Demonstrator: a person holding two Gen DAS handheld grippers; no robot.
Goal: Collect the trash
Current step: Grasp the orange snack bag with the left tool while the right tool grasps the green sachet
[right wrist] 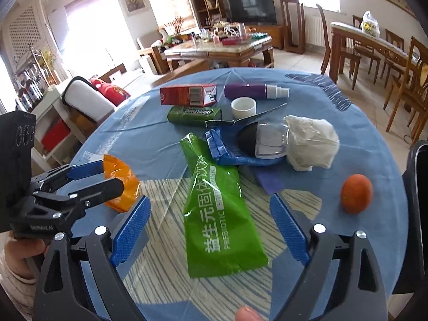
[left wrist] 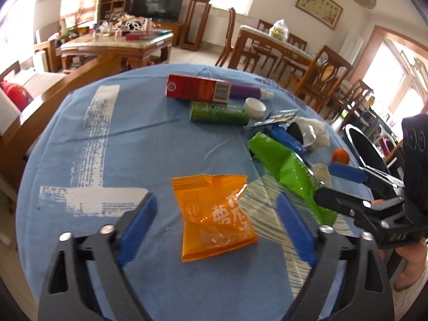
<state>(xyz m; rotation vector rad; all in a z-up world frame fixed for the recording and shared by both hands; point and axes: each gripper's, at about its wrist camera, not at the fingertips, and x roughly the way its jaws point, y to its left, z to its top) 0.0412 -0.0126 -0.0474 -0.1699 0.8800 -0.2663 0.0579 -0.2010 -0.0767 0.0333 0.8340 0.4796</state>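
Note:
An orange snack wrapper [left wrist: 214, 214] lies on the blue tablecloth [left wrist: 128, 144] between the fingers of my open left gripper [left wrist: 216, 214]; it also shows in the right wrist view [right wrist: 121, 184]. A green drink pouch [right wrist: 220, 214] lies between the fingers of my open right gripper [right wrist: 211, 219]; it shows in the left wrist view [left wrist: 289, 171] too. Beyond lie a blue wrapper [right wrist: 230, 147], a crumpled white tissue [right wrist: 311, 141], a clear-and-black lid [right wrist: 264, 141], a green gum pack [right wrist: 194, 115], a red box [right wrist: 187, 95], a purple spray bottle [right wrist: 254, 91] and a white cap [right wrist: 243, 107].
A small orange fruit [right wrist: 357, 194] sits at the table's right. A black chair back [right wrist: 417, 214] stands at the right edge. A sofa with a red cushion [right wrist: 109, 91] is to the left; a dining table [right wrist: 374, 42] and chairs stand behind.

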